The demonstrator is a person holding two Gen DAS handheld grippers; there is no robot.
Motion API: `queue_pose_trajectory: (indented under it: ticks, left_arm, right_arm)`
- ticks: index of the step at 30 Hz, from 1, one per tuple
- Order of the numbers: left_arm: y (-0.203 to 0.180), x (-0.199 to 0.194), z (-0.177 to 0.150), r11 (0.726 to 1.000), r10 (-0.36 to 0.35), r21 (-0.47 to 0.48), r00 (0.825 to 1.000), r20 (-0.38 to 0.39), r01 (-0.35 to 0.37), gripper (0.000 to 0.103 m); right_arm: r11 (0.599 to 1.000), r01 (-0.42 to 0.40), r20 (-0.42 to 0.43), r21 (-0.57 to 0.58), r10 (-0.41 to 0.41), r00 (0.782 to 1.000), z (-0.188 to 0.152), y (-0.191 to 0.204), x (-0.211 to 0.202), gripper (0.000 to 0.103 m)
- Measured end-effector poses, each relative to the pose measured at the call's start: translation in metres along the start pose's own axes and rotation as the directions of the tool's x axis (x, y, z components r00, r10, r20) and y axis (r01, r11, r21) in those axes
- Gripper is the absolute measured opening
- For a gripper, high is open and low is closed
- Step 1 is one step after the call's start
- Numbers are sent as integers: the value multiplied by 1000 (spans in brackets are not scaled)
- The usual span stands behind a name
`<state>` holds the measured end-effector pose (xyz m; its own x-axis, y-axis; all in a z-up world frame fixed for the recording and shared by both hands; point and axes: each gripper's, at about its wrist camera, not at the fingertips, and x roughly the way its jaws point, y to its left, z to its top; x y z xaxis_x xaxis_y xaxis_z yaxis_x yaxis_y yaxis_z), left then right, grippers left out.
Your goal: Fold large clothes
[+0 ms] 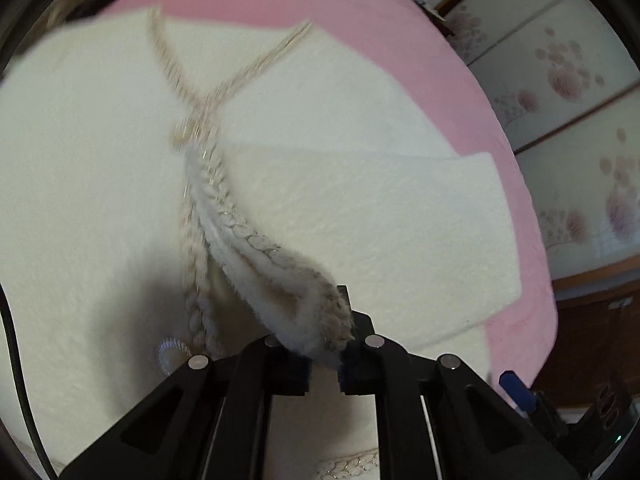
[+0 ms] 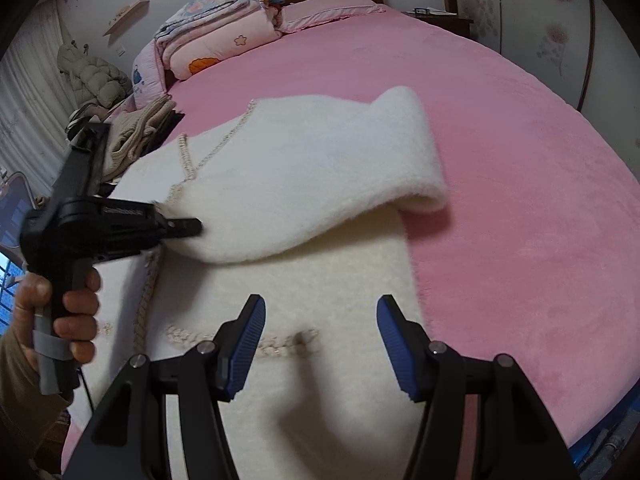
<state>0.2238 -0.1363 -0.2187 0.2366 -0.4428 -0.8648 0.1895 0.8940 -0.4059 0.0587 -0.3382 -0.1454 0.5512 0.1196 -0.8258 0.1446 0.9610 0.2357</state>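
Note:
A large white fluffy garment (image 2: 304, 168) with beige braided trim lies on the pink bed (image 2: 520, 208). In the left wrist view my left gripper (image 1: 324, 354) is shut on a bunched fold of the garment's braided front edge (image 1: 308, 300), lifted above the rest of the garment (image 1: 92, 184). In the right wrist view the left gripper (image 2: 176, 228) shows at the left, held by a hand, pinching that edge with one panel raised and folded over. My right gripper (image 2: 320, 344) is open and empty, above the garment's near part, with blue pads (image 2: 248, 344).
Folded quilts and a pillow (image 2: 216, 36) are stacked at the headboard. A knitted beige garment (image 2: 136, 136) and a padded jacket (image 2: 96, 76) lie at the bed's left side. Floral wardrobe doors (image 1: 560, 92) stand at the right. Bare pink bedding lies right of the garment.

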Motion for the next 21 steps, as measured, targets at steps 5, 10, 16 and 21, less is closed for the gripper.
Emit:
queue_pose_trajectory:
  ticks: [5, 10, 16, 21]
  left_arm:
    - [-36, -53, 37, 992, 26, 119, 985, 171, -47, 6]
    - [-52, -107, 77, 983, 26, 167, 952, 306, -80, 6]
    - [-45, -147, 98, 974, 72, 165, 908, 412, -152, 6]
    - [9, -138, 91, 980, 124, 93, 907, 403, -176, 6]
  right_arm:
    - [997, 14, -6, 74, -13, 1000, 19, -25, 17, 58]
    - [991, 64, 13, 116, -66, 998, 52, -38, 49, 58]
    - [982, 182, -32, 49, -180, 983, 74, -30, 100, 32]
    - [973, 230, -11, -17, -230, 973, 80, -12, 109, 15]
